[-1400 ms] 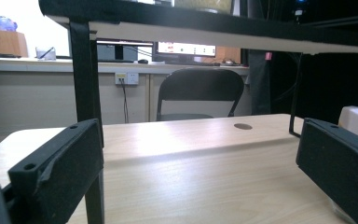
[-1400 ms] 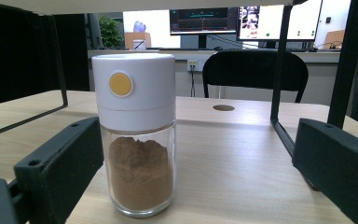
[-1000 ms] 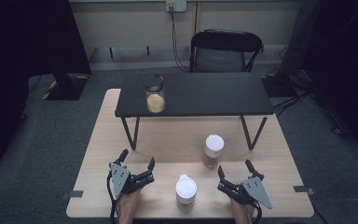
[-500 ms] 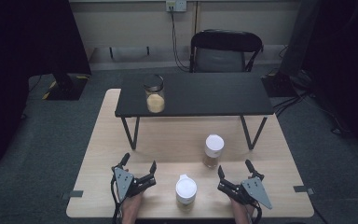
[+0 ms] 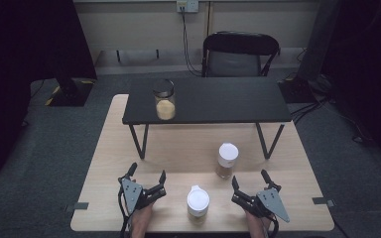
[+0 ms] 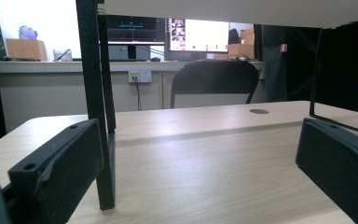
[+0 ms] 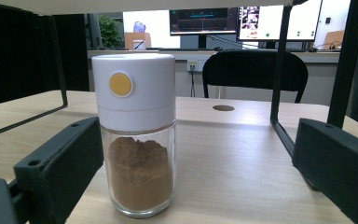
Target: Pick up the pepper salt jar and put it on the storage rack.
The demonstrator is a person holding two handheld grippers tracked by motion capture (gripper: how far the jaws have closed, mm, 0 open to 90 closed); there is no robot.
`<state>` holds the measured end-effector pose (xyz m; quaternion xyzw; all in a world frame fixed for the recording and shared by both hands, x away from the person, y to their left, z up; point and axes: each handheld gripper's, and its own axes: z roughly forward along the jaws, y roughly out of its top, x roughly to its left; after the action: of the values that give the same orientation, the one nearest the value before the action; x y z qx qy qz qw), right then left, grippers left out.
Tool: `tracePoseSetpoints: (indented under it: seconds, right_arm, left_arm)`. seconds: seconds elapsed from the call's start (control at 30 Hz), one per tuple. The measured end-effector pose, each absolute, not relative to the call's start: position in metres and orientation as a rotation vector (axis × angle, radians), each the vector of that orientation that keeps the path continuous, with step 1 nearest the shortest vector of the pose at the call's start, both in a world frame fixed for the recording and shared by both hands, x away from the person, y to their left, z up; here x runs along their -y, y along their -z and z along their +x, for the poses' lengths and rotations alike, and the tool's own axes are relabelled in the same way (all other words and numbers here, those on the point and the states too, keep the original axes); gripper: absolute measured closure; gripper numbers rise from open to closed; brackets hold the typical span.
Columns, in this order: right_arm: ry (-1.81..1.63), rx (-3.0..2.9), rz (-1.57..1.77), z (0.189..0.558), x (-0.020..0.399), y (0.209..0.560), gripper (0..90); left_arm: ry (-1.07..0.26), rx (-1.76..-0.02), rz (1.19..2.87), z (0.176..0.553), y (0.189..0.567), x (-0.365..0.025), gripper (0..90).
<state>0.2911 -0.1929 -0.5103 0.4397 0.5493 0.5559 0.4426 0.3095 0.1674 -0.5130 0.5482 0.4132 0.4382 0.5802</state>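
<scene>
Two white-capped glass jars of brown powder stand on the wooden table [image 5: 110, 148]: one [image 5: 226, 159] near the shelf's right leg, one [image 5: 198, 202] at the front edge between my grippers. My left gripper [image 5: 148, 172] rests open left of the front jar. My right gripper [image 5: 250, 177] rests open to its right. In the right gripper view, a jar [image 7: 137, 140] with a yellow dot on its cap stands just ahead of the open gripper [image 7: 191, 140], left of centre. In the left gripper view, the open gripper [image 6: 196, 140] holds nothing.
A black low shelf [image 5: 218, 101] stands across the table's far half, with a black-lidded glass jar [image 5: 164, 103] of pale powder on its left part. Its left leg [image 6: 100, 116] is close ahead of my left gripper. A black chair [image 5: 240, 52] sits behind the table.
My left gripper has edged slightly right and toward the near edge. The right gripper and both jars have stayed put.
</scene>
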Motion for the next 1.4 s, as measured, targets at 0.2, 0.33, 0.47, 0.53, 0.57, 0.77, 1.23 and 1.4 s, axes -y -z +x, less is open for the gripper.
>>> tracePoseSetpoints:
  seconds: [0.2,0.33,0.47,0.53,0.57,0.77,1.23,1.4]
  right_arm:
    - [-1.373,-1.356,1.095,0.291,0.193,0.510,0.8]
    - [-1.371,-1.353,1.096,0.291,0.192,0.510,0.8]
    - [-1.369,-1.363,1.083,0.291,0.192,0.510,0.6]
    - [-1.368,-1.354,1.089,0.290,0.192,0.510,0.6]
    - [-1.373,-1.334,1.093,0.289,0.193,0.509,0.6]
    - [-1.369,-1.333,1.096,0.287,0.192,0.506,0.6]
    - [-1.367,-1.332,1.071,0.281,0.183,0.493,0.0]
    - [-1.354,-1.319,1.076,0.277,0.183,0.488,0.0]
  left_arm:
    - [-1.025,-0.974,1.283,0.310,0.513,-0.167,0.1]
    - [-1.026,-0.976,1.286,0.310,0.513,-0.167,0.1]
    - [-1.026,-0.976,1.288,0.310,0.513,-0.167,0.1]
    - [-1.027,-0.981,1.288,0.310,0.513,-0.167,0.1]
    - [-1.030,-0.982,1.290,0.310,0.513,-0.167,0.1]
    - [-1.029,-0.980,1.292,0.310,0.513,-0.167,0.1]
    - [-1.030,-0.978,1.296,0.311,0.512,-0.166,0.1]
    - [-1.029,-0.973,1.298,0.310,0.512,-0.166,0.0]
